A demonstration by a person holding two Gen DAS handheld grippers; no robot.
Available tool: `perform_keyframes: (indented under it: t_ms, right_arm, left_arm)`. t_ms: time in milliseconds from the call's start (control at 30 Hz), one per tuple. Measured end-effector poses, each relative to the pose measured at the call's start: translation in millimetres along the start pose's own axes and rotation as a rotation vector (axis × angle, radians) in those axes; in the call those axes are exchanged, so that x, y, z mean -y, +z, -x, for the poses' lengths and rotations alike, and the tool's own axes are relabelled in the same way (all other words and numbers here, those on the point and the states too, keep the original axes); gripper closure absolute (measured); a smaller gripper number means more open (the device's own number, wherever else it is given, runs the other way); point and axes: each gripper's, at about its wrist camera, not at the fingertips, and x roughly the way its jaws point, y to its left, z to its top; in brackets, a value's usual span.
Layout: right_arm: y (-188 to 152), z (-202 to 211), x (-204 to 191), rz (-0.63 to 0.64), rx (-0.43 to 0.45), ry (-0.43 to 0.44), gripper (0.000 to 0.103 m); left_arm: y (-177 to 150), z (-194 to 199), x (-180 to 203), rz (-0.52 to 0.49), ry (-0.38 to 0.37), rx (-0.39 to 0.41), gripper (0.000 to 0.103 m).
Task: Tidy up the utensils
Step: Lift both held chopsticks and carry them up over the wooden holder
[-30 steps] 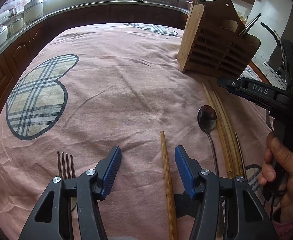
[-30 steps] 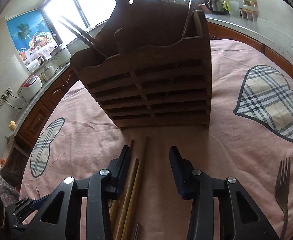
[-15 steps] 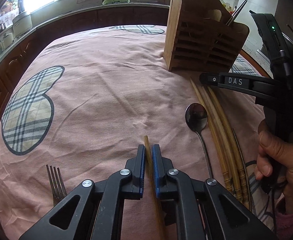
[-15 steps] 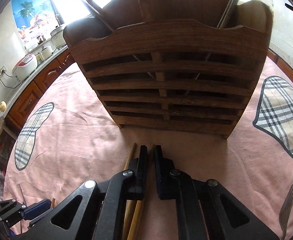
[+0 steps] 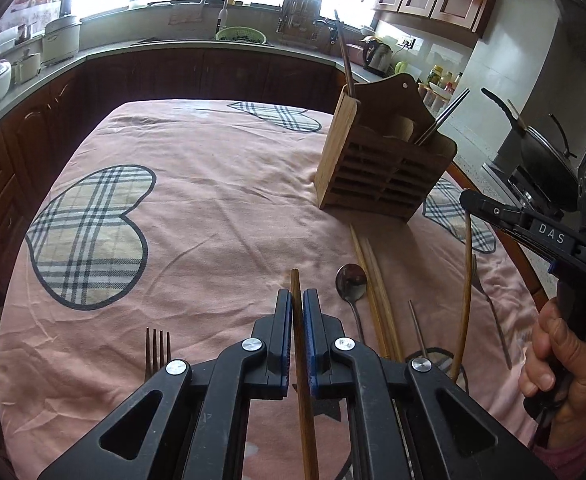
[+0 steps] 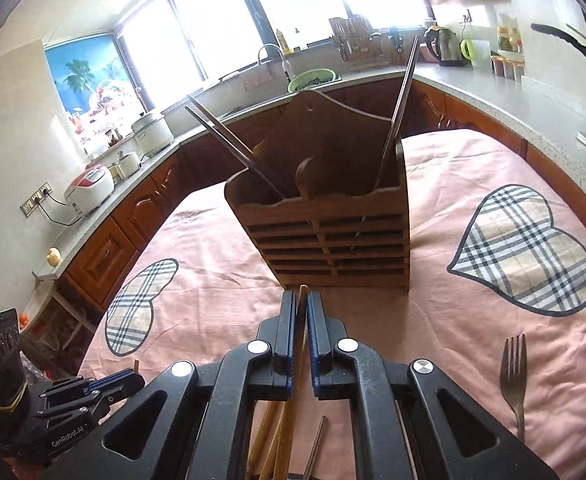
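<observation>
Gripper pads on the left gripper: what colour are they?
Blue, on black fingers; the pads show best in the left wrist view, clamped on a wooden chopstick.

Each wrist camera looks forward and downward over its own claw at the tabletop (image 5: 221, 208). Both share the wooden utensil holder (image 5: 385, 176): at 1 o'clock, farther, in the left view; at 12 o'clock, close, in the right.

Ahead of right tool (image 6: 301, 304), blocked by holder (image 6: 333, 236); left of left tool (image 5: 298, 300), open cloth (image 5: 213, 208).
</observation>
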Motion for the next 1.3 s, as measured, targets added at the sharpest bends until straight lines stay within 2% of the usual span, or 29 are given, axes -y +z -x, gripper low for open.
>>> perform_keyframes:
  t_ms: [200, 667, 1000, 1300]
  right_arm:
    - [3, 28, -21, 0.014, 0.049, 0.002, 0.098]
    - [-1, 90, -28, 0.013, 0.147, 0.032, 0.098]
    - [7, 131, -26, 0.005, 0.257, 0.033, 0.098]
    - [11, 143, -23, 0.001, 0.291, 0.034, 0.099]
  left_arm:
    - [-6, 39, 3, -0.001, -0.016, 0.052, 0.099]
    - [-15, 109, 9, 0.005, -0.022, 0.177, 0.099]
    - [-11, 136, 9, 0.007, -0.016, 0.246, 0.099]
    - [-2, 147, 11, 0.000, -0.010, 0.290, 0.099]
